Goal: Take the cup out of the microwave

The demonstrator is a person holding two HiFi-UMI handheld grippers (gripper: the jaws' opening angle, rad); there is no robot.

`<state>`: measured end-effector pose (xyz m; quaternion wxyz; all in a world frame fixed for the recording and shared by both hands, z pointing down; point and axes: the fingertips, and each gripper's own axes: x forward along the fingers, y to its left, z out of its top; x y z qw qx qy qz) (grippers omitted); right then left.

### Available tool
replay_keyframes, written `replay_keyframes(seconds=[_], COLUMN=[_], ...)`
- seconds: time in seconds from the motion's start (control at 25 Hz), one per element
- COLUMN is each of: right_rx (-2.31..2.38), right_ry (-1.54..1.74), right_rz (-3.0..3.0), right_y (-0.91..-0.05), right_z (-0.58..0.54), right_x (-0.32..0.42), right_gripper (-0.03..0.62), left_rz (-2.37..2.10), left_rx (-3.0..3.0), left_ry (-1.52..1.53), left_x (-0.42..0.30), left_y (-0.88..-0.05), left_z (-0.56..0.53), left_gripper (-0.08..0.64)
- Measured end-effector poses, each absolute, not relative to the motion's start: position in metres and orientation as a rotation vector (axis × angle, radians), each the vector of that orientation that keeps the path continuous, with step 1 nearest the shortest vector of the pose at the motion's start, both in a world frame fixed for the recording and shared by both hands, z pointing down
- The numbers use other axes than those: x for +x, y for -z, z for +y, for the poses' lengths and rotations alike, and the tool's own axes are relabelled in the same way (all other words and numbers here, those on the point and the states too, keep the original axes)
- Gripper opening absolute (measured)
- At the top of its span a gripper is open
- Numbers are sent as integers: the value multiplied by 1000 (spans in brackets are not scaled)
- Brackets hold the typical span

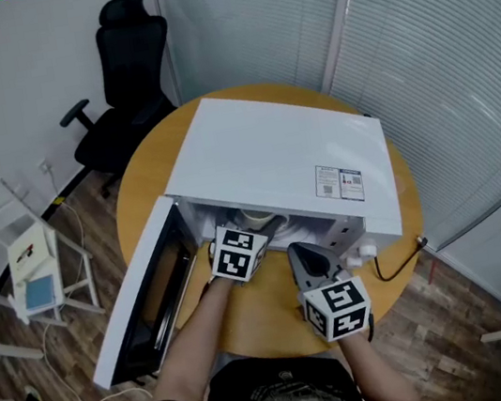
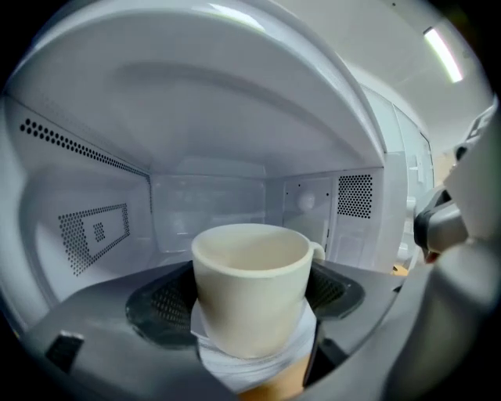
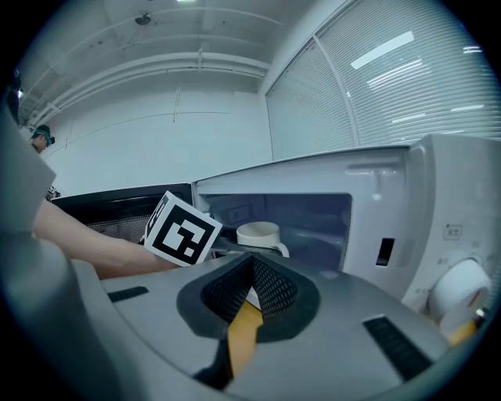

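A cream cup [image 2: 249,294] stands upright just inside the open white microwave [image 1: 272,158], near the front of its floor. My left gripper [image 2: 250,305] reaches into the cavity with a jaw close on each side of the cup; I see no pad pressing on it. From the head view the cup's rim [image 1: 255,215] shows under the microwave's top, just beyond the left gripper [image 1: 247,233]. My right gripper [image 1: 302,260] hangs in front of the microwave over the table, shut on nothing. In the right gripper view, the cup [image 3: 261,233] is beyond the right gripper [image 3: 252,270].
The microwave door [image 1: 143,298] hangs open to the left, beside my left arm. The round wooden table [image 1: 270,315] carries the microwave. A power cable [image 1: 399,265] trails off at the right. A black office chair [image 1: 122,83] and a white rack [image 1: 33,264] stand beyond.
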<state>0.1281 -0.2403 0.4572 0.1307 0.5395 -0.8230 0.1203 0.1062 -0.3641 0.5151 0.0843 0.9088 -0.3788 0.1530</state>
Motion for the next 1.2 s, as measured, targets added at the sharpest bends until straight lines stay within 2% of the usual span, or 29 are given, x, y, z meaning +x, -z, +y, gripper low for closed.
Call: replay_keyframes(seconds=[1.2], right_rx=[1504], right_ry=[-385], right_rz=[-2476], right_y=[-412], right_z=[-177], right_x=[132], right_gripper=[15], left_rz=[-1395], left_rx=[2537], left_ry=[-458], left_x=[67], left_y=[-459], left_z=[-243], left_gripper=[425])
